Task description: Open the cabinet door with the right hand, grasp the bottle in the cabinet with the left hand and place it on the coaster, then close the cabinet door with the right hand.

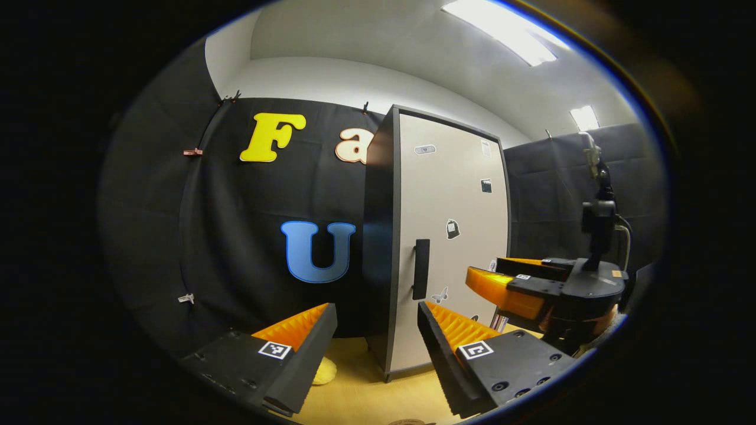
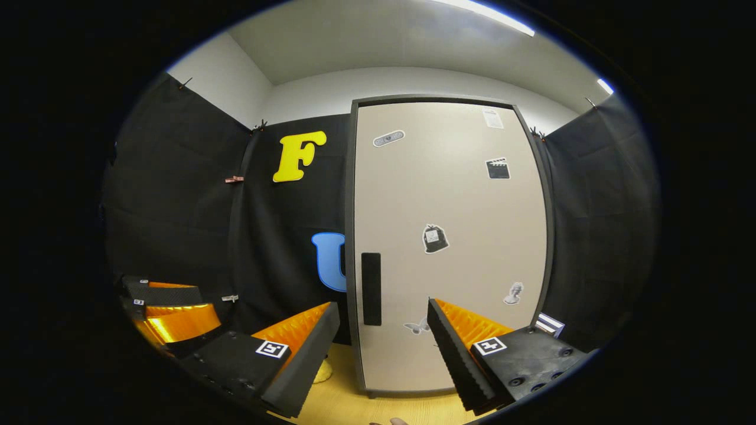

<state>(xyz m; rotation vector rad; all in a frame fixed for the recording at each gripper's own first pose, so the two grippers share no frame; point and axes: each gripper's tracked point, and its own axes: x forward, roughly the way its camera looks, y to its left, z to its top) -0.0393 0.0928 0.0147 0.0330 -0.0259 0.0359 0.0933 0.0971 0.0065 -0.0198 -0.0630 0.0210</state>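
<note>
Both views face the cabinet [image 2: 449, 236] — left perhaps obliquely.

We see a light wooden tabletop [image 1: 378, 395] at the bottom of both views. The cabinet [image 2: 449, 248] stands upright on it, door shut, its base resting on the wood. Just left of the cabinet's foot lies a small yellow object [image 1: 325, 372], too hidden for us to identify
</note>
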